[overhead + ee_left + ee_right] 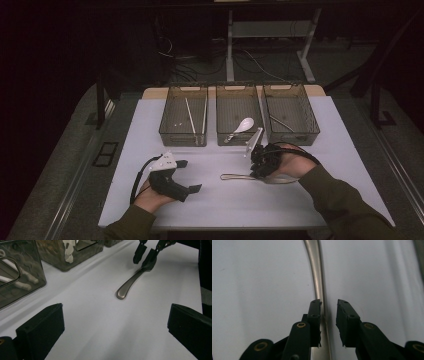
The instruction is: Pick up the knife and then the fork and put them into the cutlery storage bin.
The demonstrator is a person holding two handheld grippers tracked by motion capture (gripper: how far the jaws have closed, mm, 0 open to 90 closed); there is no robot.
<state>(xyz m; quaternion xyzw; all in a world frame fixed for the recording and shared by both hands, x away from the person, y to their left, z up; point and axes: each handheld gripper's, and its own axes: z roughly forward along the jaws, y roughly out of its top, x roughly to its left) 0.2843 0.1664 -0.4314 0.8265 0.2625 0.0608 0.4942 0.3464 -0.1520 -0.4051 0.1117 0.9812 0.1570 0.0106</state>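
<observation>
Scene: white table (150, 200), three clear bins along the far edge, one metal utensil lying loose in front of them.
Metal utensil (130, 283): flat on the table, near the front of the middle bin (239, 122), handle end pointing toward the left gripper; business end hidden under the right gripper, so spoon or fork cannot be told.
Right gripper (329, 305): jaws slightly parted, astride the handle, pads not pressing; nothing held.
Left gripper (115, 322): jaws spread wide over bare table, nothing between them.
Handling, as judged: stiff, smooth brushed steel, light, likely slippery and lying low on the surface; not fragile.
Where to grip: probably the narrow neck, across its width, where the jaws now stand.
Count, bins: three — left bin (183, 120), middle bin, right bin (291, 120).
Count, contents: two pale sticks, seemingly chopsticks (190, 116), in the left; one white spoon (243, 126) in the middle; one thin metal piece (281, 122) in the right.
Count, grippers: two.
</observation>
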